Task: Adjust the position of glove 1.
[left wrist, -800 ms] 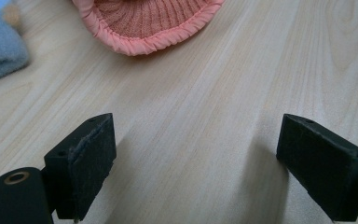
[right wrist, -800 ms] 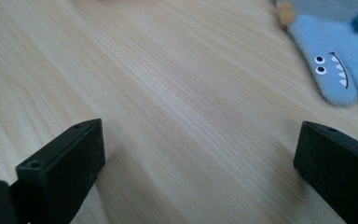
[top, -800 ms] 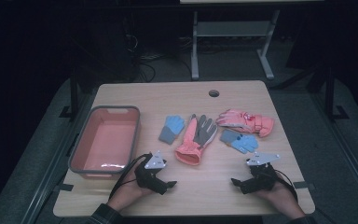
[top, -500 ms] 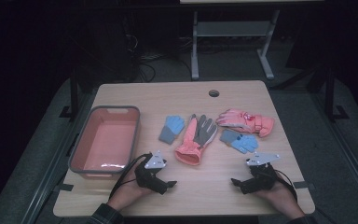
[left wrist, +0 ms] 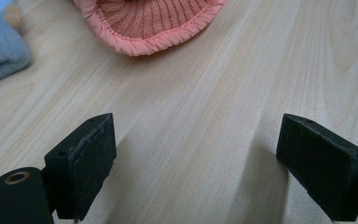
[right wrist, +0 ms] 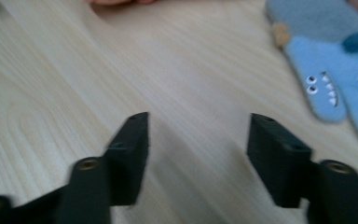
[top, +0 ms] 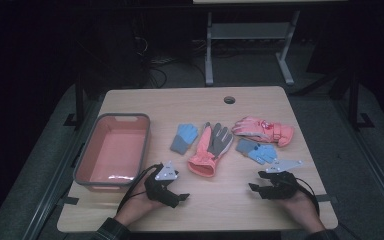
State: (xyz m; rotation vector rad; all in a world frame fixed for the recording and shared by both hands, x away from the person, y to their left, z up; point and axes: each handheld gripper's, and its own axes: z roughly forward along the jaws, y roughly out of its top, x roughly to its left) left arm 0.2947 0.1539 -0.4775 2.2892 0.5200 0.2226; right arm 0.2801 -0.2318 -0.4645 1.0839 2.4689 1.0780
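Both hand-held grippers rest low at the front of the wooden table (top: 220, 202). My left gripper (top: 179, 196) is open; its jaws (left wrist: 196, 154) stand wide over bare wood, short of the ribbed cuff of a pink and grey glove (left wrist: 149, 23) (top: 211, 147). A small blue glove (left wrist: 0, 46) (top: 184, 137) lies left of that cuff. My right gripper (top: 256, 189) (right wrist: 198, 140) is open too, empty, with a blue shark-face glove (right wrist: 326, 74) (top: 256, 150) ahead to its right. A pink ski glove (top: 262, 130) lies behind that.
A pink bin with a grey rim (top: 87, 152) stands at the table's left, with nothing in it. A round cable hole (top: 229, 99) sits near the far edge. Dark floor and a metal frame (top: 250, 35) lie beyond the table.
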